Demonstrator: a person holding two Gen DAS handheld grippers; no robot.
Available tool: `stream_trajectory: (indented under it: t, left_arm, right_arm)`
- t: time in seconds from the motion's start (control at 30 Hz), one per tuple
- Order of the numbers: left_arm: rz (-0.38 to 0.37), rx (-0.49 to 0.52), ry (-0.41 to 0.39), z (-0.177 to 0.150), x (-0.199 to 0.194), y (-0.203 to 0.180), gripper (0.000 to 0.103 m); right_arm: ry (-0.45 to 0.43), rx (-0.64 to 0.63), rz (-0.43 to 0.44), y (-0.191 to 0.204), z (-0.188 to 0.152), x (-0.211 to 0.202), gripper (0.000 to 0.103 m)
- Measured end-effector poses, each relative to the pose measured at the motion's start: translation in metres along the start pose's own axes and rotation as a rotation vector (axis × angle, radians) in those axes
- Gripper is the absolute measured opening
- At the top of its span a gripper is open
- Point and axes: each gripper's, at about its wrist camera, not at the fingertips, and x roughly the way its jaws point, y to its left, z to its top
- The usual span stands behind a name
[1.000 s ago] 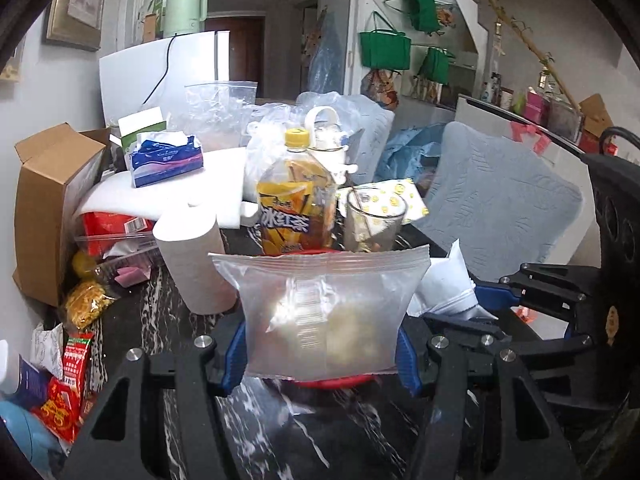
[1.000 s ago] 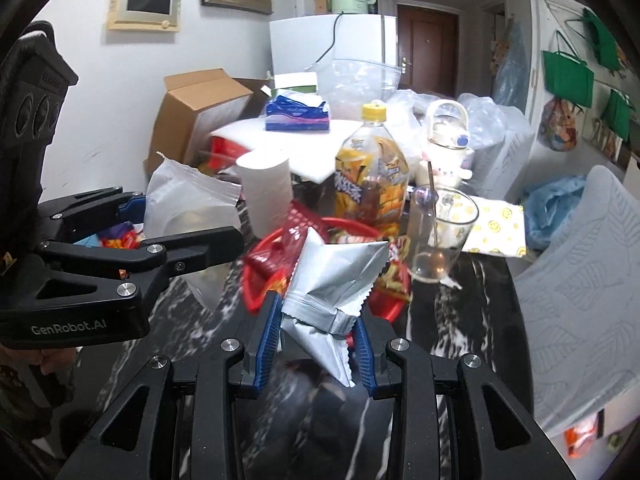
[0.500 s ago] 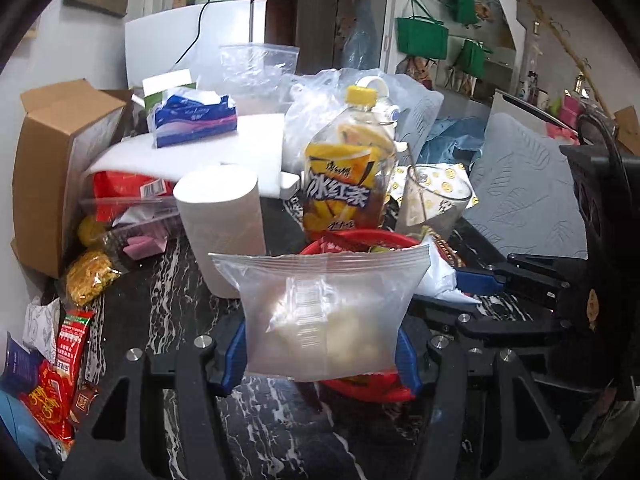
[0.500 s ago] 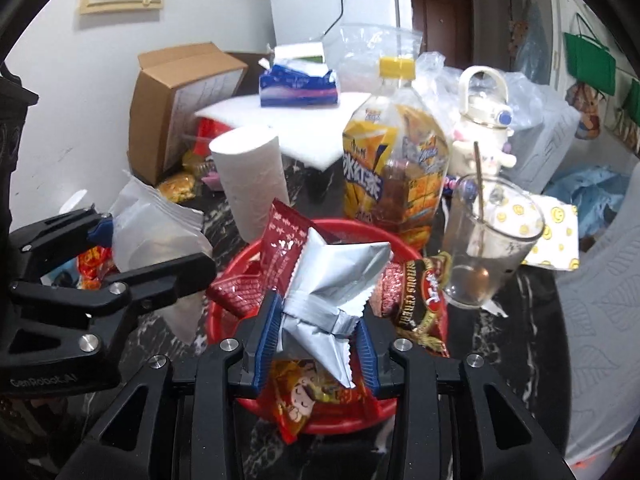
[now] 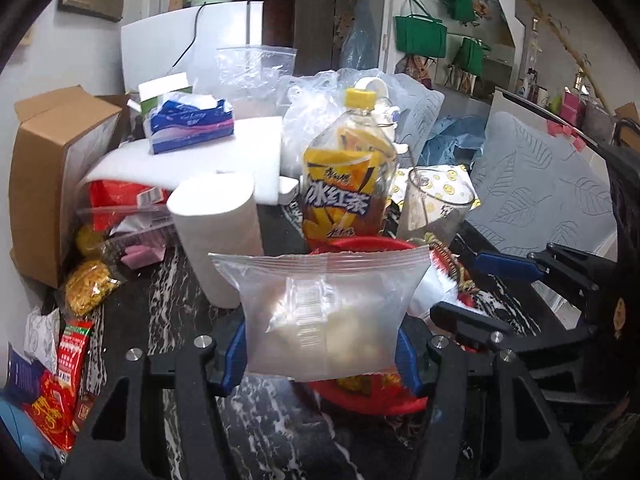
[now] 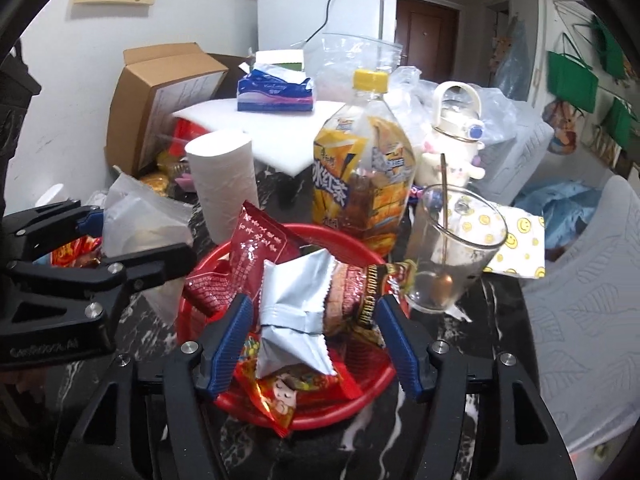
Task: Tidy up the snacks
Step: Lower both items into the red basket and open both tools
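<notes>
Hovering over the red basket (image 6: 372, 390), the right gripper (image 6: 314, 344) has just been opening: its blue fingers (image 6: 230, 336) now stand apart on either side of the silver snack packet (image 6: 294, 312), with a gap showing on both sides — released, no pad pressing. The packet lies between the fingers on top of the other wrappers in the basket, a dark red packet (image 6: 256, 248) just beyond the left finger and a brown-and-gold one (image 6: 366, 292) against the right finger.

The left gripper (image 5: 320, 354) is clenched on a clear zip bag (image 5: 320, 312) holding pale contents — both fingers (image 5: 234, 354) press its lower edges and the bag stands upright between them, above the near rim of the basket (image 5: 368, 404). Beyond the fingers on the dark marbled bench (image 5: 160, 312) stand a paper roll (image 5: 220, 236), an iced-tea bottle (image 5: 346, 188) and a glass (image 5: 434, 204); loose snack packets (image 5: 68, 376) lie left of the left finger.
</notes>
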Motion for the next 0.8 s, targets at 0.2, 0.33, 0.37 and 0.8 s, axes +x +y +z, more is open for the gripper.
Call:
stream_trajectory:
  t: [0.2, 0.33, 0.37, 0.8]
  left_arm:
    - [-0.046, 0.025, 0.029, 0.010, 0.017, -0.017, 0.059]
    - [-0.073, 0.011, 0.077, 0.012, 0.039, -0.020, 0.059]
    - [-0.083, 0.007, 0.084, 0.013, 0.044, -0.019, 0.059]
    - [-0.092, 0.005, 0.130, 0.008, 0.066, -0.017, 0.059]
  right_arm:
    - [-0.008, 0.043, -0.034, -0.014, -0.003, -0.011, 0.065]
    - [-0.005, 0.075, -0.047, -0.025, -0.007, -0.012, 0.066]
    - [0.002, 0.087, -0.045, -0.028, -0.007, -0.010, 0.066]
    - [0.042, 0.116, 0.013, -0.029, -0.014, 0.005, 0.066]
